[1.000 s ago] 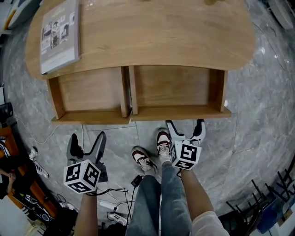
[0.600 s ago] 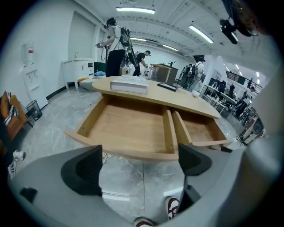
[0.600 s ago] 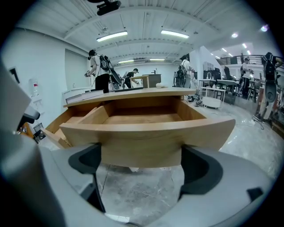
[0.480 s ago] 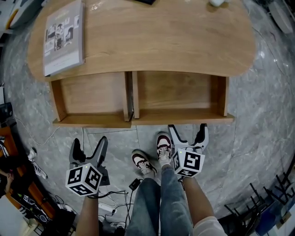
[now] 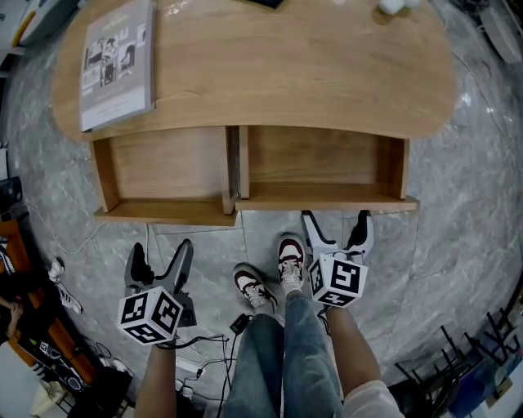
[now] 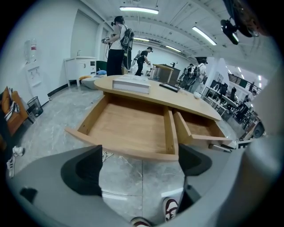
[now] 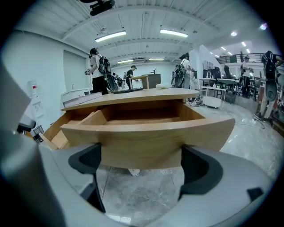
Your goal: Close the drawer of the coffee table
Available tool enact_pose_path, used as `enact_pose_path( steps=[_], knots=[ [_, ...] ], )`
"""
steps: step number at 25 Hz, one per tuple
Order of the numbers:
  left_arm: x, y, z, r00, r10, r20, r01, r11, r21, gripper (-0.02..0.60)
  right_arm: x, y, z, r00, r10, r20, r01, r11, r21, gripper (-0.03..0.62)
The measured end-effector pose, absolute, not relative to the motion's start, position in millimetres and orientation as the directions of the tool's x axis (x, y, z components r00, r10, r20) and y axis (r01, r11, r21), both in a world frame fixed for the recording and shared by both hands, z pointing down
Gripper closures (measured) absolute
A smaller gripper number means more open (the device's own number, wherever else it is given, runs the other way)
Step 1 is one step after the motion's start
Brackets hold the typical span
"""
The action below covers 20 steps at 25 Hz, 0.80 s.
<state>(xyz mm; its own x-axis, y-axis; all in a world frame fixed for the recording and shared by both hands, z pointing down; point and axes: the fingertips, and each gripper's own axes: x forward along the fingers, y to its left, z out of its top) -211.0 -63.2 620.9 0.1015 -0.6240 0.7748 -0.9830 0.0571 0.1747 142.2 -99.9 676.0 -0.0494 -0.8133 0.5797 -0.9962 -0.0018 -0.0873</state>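
The wooden coffee table [image 5: 270, 73] has two drawers pulled out side by side, both empty. The left drawer [image 5: 163, 175] shows in the left gripper view as the left drawer [image 6: 128, 128], a short way ahead of my open left gripper [image 6: 138, 166]. In the head view the left gripper [image 5: 159, 255] hangs over the floor, apart from that drawer. My right gripper [image 5: 337, 222] is open, its tips just short of the right drawer's front [image 5: 327, 202]. In the right gripper view that curved front [image 7: 146, 137] fills the space right ahead of the right gripper [image 7: 142, 162]; contact cannot be told.
A magazine [image 5: 117, 61] lies on the tabletop's left end and a small white object [image 5: 392, 6] at its far edge. The person's shoes [image 5: 270, 273] stand between the grippers. Cables and a power strip [image 5: 192, 359] lie on the marble floor. People stand in the background [image 6: 117, 44].
The right gripper has shifted slightly right and closer to the right drawer's front. The left gripper has barely moved. Both drawers stay pulled out.
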Motion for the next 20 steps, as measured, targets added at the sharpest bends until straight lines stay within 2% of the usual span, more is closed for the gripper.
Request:
enact_pose_path(
  steps=[20],
  knots=[
    [-196,-88,627,0.112,-0.625,0.772,-0.98,0.06,0.191,0.051,145,-145,674,-0.046,-0.799,0.599,-0.996,-0.011,-0.091,0.026]
  ],
)
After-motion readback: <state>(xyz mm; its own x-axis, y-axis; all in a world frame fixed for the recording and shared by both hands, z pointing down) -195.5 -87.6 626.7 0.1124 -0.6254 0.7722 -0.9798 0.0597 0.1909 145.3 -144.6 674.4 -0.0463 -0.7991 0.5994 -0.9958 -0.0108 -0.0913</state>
